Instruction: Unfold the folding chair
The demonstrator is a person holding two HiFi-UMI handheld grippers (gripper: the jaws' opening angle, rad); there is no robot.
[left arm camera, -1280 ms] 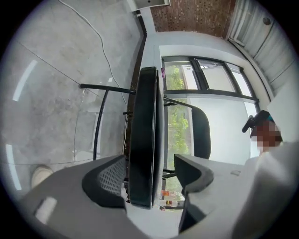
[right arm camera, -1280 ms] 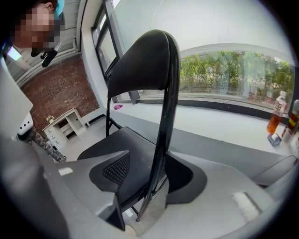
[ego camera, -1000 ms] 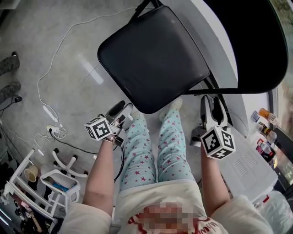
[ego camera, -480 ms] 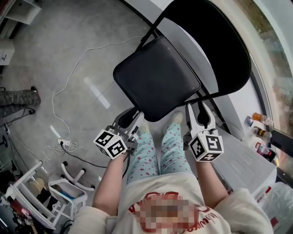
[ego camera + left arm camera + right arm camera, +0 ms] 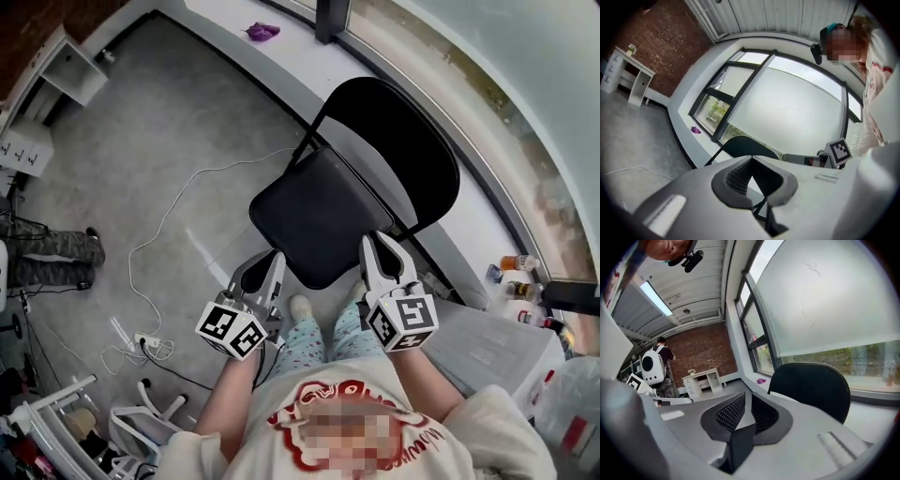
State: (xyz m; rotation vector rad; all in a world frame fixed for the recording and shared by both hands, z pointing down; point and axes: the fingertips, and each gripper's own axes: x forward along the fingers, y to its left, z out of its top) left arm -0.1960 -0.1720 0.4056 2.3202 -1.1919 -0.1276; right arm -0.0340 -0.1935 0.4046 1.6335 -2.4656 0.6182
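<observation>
The black folding chair stands unfolded on the grey floor, its seat (image 5: 323, 220) level and its round backrest (image 5: 403, 150) upright by the window ledge. Both grippers hang in the air in front of me, near the seat's front edge and touching nothing. My left gripper (image 5: 265, 258) (image 5: 751, 158) is shut and empty. My right gripper (image 5: 375, 242) (image 5: 746, 393) has just been closing with nothing between its jaws, and its tips now meet. The backrest (image 5: 811, 385) shows beyond the right jaws. It also rises behind the left jaws as a dark backrest (image 5: 750, 147).
A white cable (image 5: 178, 220) snakes over the floor to a power strip (image 5: 150, 345). A white rack (image 5: 56, 422) stands at lower left, a white box (image 5: 487, 342) and bottles (image 5: 516, 272) at right. Another person's legs (image 5: 47, 248) are at the left edge.
Both grippers have risen from beside the chair's seat up toward my chest. The right jaws went from wide apart to closed. The chair looks smaller and farther below.
</observation>
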